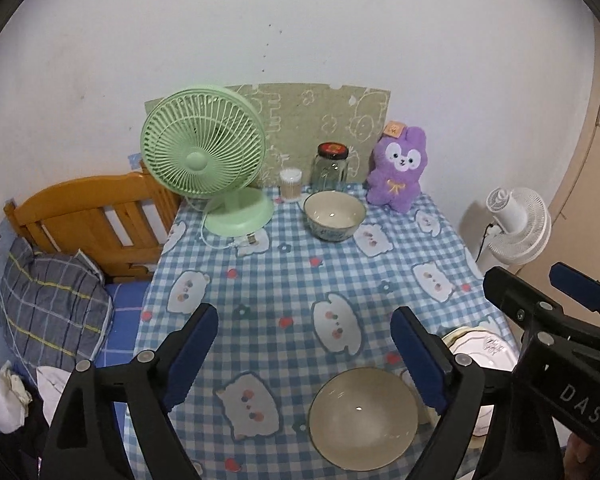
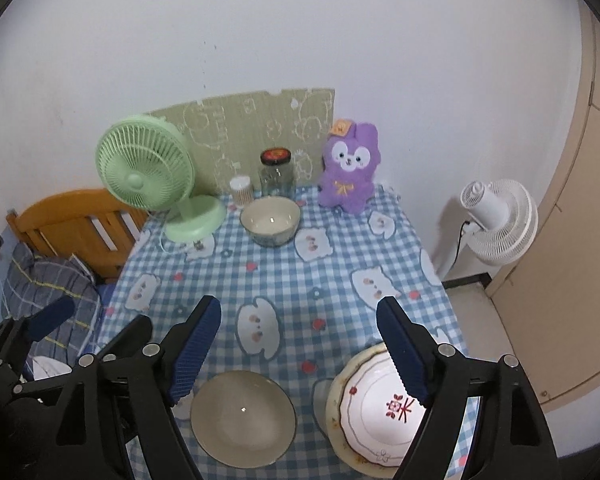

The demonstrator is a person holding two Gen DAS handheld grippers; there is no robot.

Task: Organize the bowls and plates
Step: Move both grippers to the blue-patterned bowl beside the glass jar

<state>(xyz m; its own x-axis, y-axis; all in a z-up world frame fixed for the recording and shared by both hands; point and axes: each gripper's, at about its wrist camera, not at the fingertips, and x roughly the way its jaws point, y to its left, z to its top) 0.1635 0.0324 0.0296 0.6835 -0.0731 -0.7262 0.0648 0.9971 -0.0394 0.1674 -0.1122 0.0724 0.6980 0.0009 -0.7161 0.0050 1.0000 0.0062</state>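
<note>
Both tools, left (image 1: 304, 354) and right (image 2: 300, 346), spread wide; near bowl (image 2: 243, 419) seemingly below, between them.

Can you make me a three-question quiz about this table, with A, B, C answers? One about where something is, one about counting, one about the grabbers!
1. Where is the purple bunny?
A. back of the table, by the wall
B. inside a bowl
C. on the floor

2. How many bowls are on the table?
A. one
B. two
C. four

3. The right gripper is:
A. shut on a plate
B. shut on a bowl
C. open

Answers: 1 A, it sits beside the glass jar. 2 B, a near bowl and a far bowl. 3 C, its fingers stand wide apart, holding nothing.
</note>
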